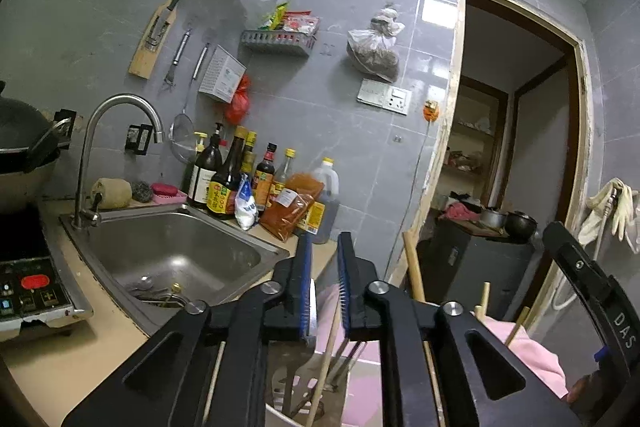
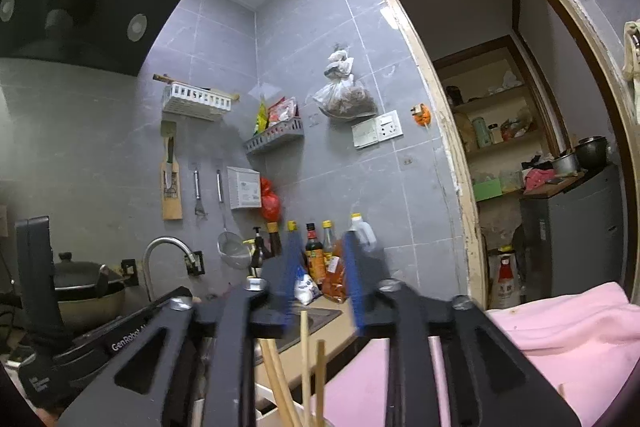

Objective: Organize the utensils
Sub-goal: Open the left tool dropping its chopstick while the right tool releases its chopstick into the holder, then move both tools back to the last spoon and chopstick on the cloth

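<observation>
The utensils (image 1: 320, 363) stand upright in a pale holder (image 1: 280, 415) directly below and just ahead of the left gripper (image 1: 325, 267): a slotted pale spatula, dark metal tongs and several thin wooden sticks, crowded together and leaning at slight angles. One stick rises between the blue pads without either pad pressing on it. The left gripper's jaws stand slightly apart, released, with nothing clamped. A flat steel blade shows along the lower edge of its left pad; whether it touches the pad I cannot tell.

In the right wrist view the same wooden handles (image 2: 304, 367) poke up beneath the right gripper (image 2: 322, 267), whose jaws are also parted and empty, blurred. The right gripper sits just to the right of the left one, close beside it.

A pink cloth (image 1: 532, 351) lies right of the holder, under the right gripper. Ahead and left of the left gripper is the steel sink (image 1: 176, 255) with a curved tap (image 1: 116, 131); more cutlery lies in its drain. Straight ahead, past the fingertips, a cluster of sauce bottles (image 1: 240, 179) and an orange packet (image 1: 294, 205) crowd the counter. A cooktop (image 1: 32, 287) sits far left, a doorway (image 1: 520, 131) to the right.
</observation>
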### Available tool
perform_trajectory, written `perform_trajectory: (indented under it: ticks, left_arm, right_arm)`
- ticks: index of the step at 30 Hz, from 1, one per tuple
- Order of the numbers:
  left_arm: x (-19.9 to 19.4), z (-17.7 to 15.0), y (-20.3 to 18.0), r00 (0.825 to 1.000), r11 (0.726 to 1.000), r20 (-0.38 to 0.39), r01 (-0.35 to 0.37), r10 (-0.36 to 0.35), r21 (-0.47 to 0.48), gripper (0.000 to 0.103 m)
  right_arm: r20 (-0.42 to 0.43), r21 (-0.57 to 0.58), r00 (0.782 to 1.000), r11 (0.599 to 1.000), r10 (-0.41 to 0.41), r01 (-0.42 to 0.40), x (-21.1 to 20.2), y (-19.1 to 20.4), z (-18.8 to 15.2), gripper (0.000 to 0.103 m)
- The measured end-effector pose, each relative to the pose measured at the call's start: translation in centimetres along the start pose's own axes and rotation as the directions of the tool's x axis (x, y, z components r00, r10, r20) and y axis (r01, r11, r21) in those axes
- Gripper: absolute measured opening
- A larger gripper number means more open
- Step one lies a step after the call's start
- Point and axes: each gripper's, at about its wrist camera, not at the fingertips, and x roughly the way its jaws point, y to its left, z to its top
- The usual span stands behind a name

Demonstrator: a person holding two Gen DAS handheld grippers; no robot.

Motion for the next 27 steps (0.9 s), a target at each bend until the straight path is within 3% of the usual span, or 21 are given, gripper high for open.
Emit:
perform_trajectory:
  ticks: [5,7,9,11,13,14,23,27]
  left_arm:
    - [-0.8,0.7,-0.4,1.0,1.0,-0.008,-0.001,0.001,0.009,0.031]
    - [-1.5,1.0,-0.5,1.0,1.0,-0.011,-0.007,0.007,0.013,0.037]
    - [-2.3,1.4,-0.7,1.0,1.0,-0.007,-0.011,0.011,0.015,0.045]
    - [-3.6,1.6,-1.1,1.0,1.0,-0.002,-0.006,0.006,0.016,0.062]
    - [-4.7,1.8,-1.8,1.0,1.0,0.002,0.006,-0.006,0.02,0.07]
    - [-5.3,1.8,-2.2,1.0,0.999,0.0,0.016,-0.016,0.028,0.073]
    - [-9.2,2.2,-7.7,0.991,0.984,-0.04,0.13,-0.126,0.125,0.078]
    - [-10.9,2.4,-10.0,0.981,0.968,-0.06,0.192,-0.185,0.163,0.081]
  right_arm:
    - [-0.016,-0.001,0.999,0.999,-0.047,0.047,-2.0,-1.0,0.9,0.035]
    - [-0.023,-0.003,0.998,0.998,-0.067,0.066,-2.9,-1.4,1.3,0.047]
    - [-0.028,-0.009,0.996,0.996,-0.085,0.085,-3.9,-1.9,1.9,0.052]
    - [-0.03,-0.018,0.993,0.994,-0.11,0.11,-5.0,-2.3,2.5,0.057]
    - [-0.03,-0.019,0.991,0.991,-0.132,0.131,-6.3,-2.7,3.3,0.073]
    - [-0.028,-0.016,0.989,0.99,-0.144,0.143,-7.1,-3.0,3.7,0.075]
    - [0.013,-0.052,0.967,0.966,-0.254,0.255,-15.3,-4.2,9.1,0.086]
    - [0.017,-0.088,0.953,0.949,-0.303,0.303,-19.0,-4.5,12.3,0.097]
